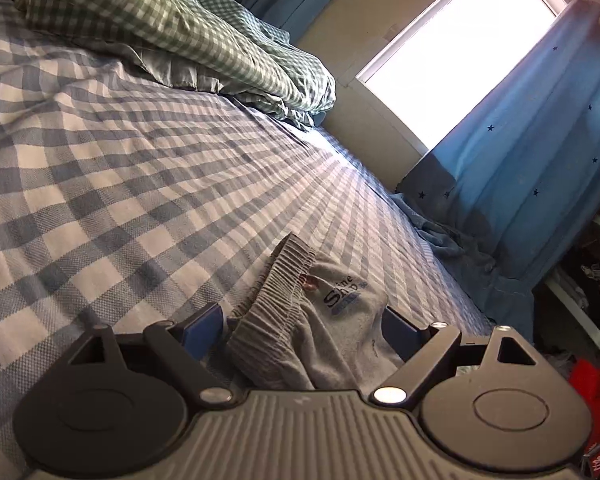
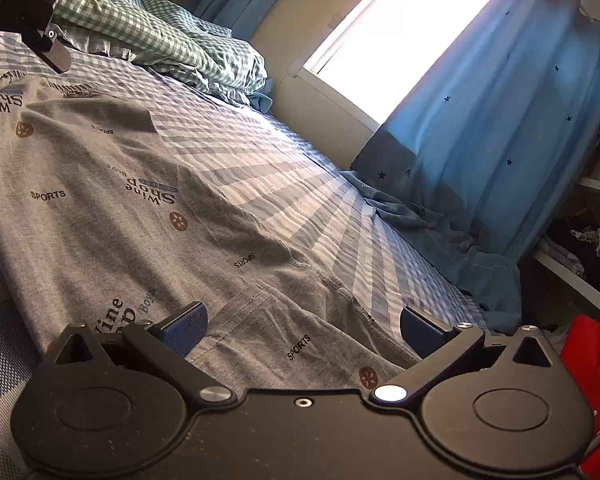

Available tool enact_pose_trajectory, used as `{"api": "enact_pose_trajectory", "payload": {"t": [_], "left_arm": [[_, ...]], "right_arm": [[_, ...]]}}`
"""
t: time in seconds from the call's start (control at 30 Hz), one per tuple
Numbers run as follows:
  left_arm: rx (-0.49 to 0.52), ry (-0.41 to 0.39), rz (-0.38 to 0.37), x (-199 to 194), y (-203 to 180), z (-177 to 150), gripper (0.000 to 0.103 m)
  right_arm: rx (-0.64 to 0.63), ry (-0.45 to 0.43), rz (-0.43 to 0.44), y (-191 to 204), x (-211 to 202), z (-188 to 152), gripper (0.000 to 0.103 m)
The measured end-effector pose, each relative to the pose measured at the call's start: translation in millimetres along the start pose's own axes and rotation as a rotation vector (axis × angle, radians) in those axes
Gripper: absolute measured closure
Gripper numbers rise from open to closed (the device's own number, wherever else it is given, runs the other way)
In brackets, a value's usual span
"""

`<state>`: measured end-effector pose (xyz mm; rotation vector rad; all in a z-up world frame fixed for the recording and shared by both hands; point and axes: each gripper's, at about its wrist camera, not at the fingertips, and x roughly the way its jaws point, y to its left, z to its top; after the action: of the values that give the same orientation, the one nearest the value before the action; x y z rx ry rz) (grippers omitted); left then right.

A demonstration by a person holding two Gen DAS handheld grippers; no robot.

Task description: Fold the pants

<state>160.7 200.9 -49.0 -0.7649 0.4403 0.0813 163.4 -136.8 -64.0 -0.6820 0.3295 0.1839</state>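
Observation:
Grey pants (image 2: 120, 184) printed with "SPORTS" and "Swine Shop" lie spread flat on the blue checked bed sheet (image 1: 100, 168). In the left wrist view their ribbed elastic waistband (image 1: 276, 300) bunches up between the blue pads (image 1: 204, 326) of my left gripper (image 1: 302, 324). That gripper stands open wide around the waistband without pinching it. My right gripper (image 2: 304, 324) is open too, low over a leg end (image 2: 300, 344) at the near edge of the pants. The left gripper's body (image 2: 28, 8) shows at the top left of the right wrist view, by the waist end.
A green gingham duvet (image 1: 160, 28) is heaped at the head of the bed. Blue star curtains (image 1: 520, 160) hang beside a bright window (image 1: 460, 60) to the right, past the bed's edge. Red cloth (image 2: 592, 360) and shelf clutter (image 2: 588, 240) sit at far right.

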Motion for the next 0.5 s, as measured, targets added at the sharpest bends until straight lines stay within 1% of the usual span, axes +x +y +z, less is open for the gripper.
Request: {"api": "enact_pose_trajectory", "payload": {"t": [0.03, 0.07, 0.1, 0.13, 0.17, 0.23, 0.33, 0.37, 0.43, 0.5], "left_arm": [[-0.009, -0.001, 0.006, 1, 1, 0, 0.021], [-0.019, -0.008, 0.023, 0, 2, 0, 0.033], [-0.044, -0.016, 0.046, 0, 4, -1, 0.04], [-0.067, -0.023, 0.065, -1, 7, -2, 0.055], [-0.098, -0.03, 0.083, -2, 11, -3, 0.065], [-0.128, -0.038, 0.08, -3, 15, -4, 0.066], [-0.141, -0.032, 0.074, -3, 13, -4, 0.068], [-0.152, -0.025, 0.068, -2, 13, -4, 0.066], [-0.169, -0.019, 0.058, -1, 14, -5, 0.059], [-0.156, -0.012, 0.061, -1, 12, -5, 0.055]], "right_arm": [[0.0, 0.0, 0.0, 0, 0, 0, 0.001], [0.0, 0.0, 0.0, 0, 0, 0, 0.001], [0.0, 0.0, 0.0, 0, 0, 0, 0.001], [0.0, -0.001, -0.001, 0, 0, 0, 0.001], [0.0, -0.001, -0.001, 0, 0, 0, 0.001], [0.0, -0.001, 0.0, 0, 0, 0, 0.001], [0.001, 0.0, 0.001, -1, 0, -1, 0.001], [0.001, 0.0, 0.001, -1, 0, -1, 0.001], [0.001, 0.0, 0.0, 0, 0, -1, 0.001], [0.001, -0.001, 0.0, -1, 0, -1, 0.001]]}}
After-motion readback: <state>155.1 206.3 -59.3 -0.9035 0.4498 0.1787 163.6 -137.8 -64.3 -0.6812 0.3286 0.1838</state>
